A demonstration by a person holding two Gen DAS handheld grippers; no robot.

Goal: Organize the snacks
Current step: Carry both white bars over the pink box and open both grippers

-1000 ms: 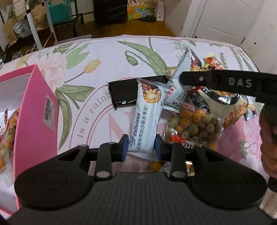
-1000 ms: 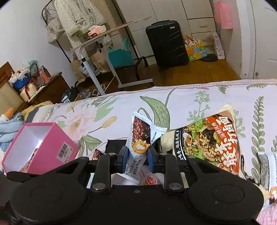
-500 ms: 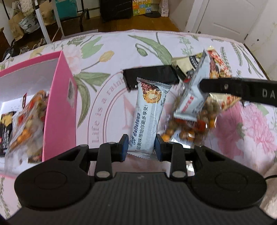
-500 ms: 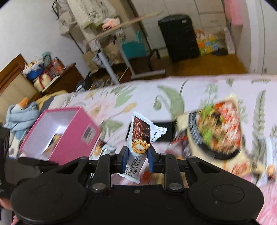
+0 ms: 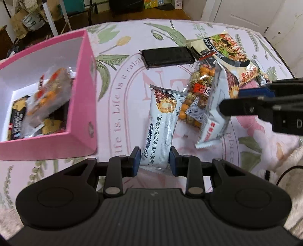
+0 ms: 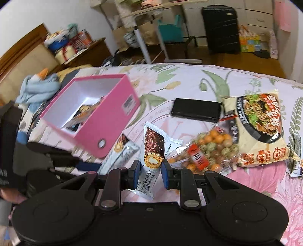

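While each claw pinches a glossy wrapper [image 5: 160, 130], crinkled packets [image 6: 210, 151] sprawl.

A lived-in home bedroom around me. A floral bedspread [image 6: 217, 79] covers the bed; beyond it I see a wooden floor [image 6: 227, 58], a black suitcase [image 6: 220, 28], a rolling side table [image 6: 151, 11], a cluttered wooden dresser [image 6: 83, 54], white cabinet fronts [image 6: 257, 13] and a white door [image 5: 244, 13].

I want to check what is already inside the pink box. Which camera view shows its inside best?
The left wrist view: it looks down into the pink box, so the snack packets on its floor show, though blurred. The right wrist view sees the box from the side; its near wall hides most contents.
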